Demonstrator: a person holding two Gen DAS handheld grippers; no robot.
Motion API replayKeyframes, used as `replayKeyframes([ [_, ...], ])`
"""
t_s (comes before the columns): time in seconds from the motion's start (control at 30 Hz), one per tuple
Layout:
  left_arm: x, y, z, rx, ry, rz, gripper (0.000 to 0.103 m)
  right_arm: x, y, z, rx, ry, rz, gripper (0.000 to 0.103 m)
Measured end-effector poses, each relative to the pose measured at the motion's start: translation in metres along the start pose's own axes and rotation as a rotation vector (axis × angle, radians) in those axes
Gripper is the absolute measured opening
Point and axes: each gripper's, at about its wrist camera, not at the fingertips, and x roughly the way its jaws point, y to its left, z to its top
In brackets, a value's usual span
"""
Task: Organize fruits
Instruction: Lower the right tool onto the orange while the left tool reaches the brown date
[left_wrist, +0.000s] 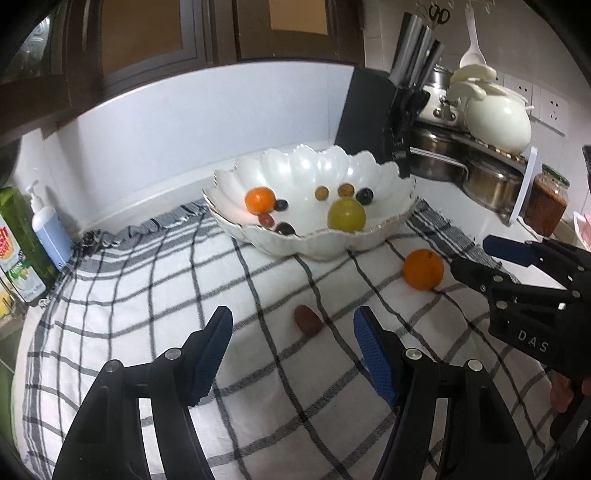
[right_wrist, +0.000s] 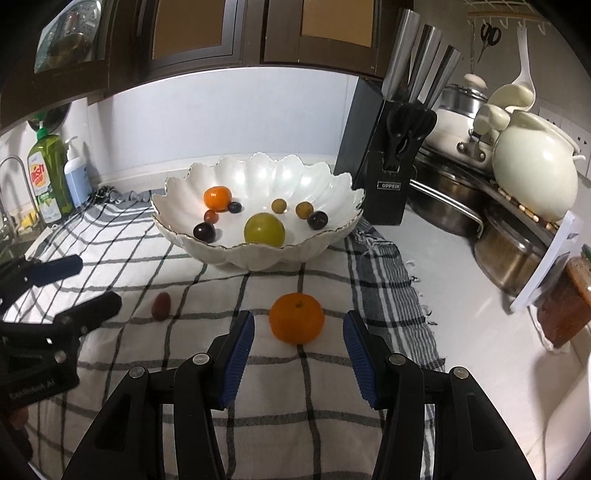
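Two claws spread, left claw (left_wrist: 291, 325) near date (left_wrist: 306, 319), right claw (right_wrist: 298, 325) flanking orange (right_wrist: 296, 317)

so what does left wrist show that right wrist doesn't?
Only left wrist: the red-filled jar's green lid; the right view crops it at the edge.
Only right wrist: the sink faucet at far left and the OPPEIN label on the knife block.
Both: the white bowl with fruit inside, the orange and the brown date on the checked cloth, both hand-held grippers open.
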Motion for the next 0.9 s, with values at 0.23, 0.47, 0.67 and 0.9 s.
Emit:
replayKeyframes([
  [0.23, 0.015, -0.007, -0.003, 0.000, 0.036, -0.006, 0.059, 0.014, -0.004, 0.000, 0.023, 0.034, 0.022, 0.051],
  [0.47, 0.036, -0.008, -0.003, -0.032, 0.092, -0.026, 0.044, 0.027, -0.008, 0.001, 0.036, 0.054, 0.035, 0.051],
  [0.67, 0.053, -0.008, -0.004, -0.055, 0.130, -0.033, 0.034, 0.042, -0.008, -0.001, 0.047, 0.089, 0.057, 0.051],
  [0.9, 0.068, -0.006, -0.004, -0.074, 0.165, -0.036, 0.030, 0.058, -0.009, -0.002, 0.053, 0.117, 0.070, 0.051],
])
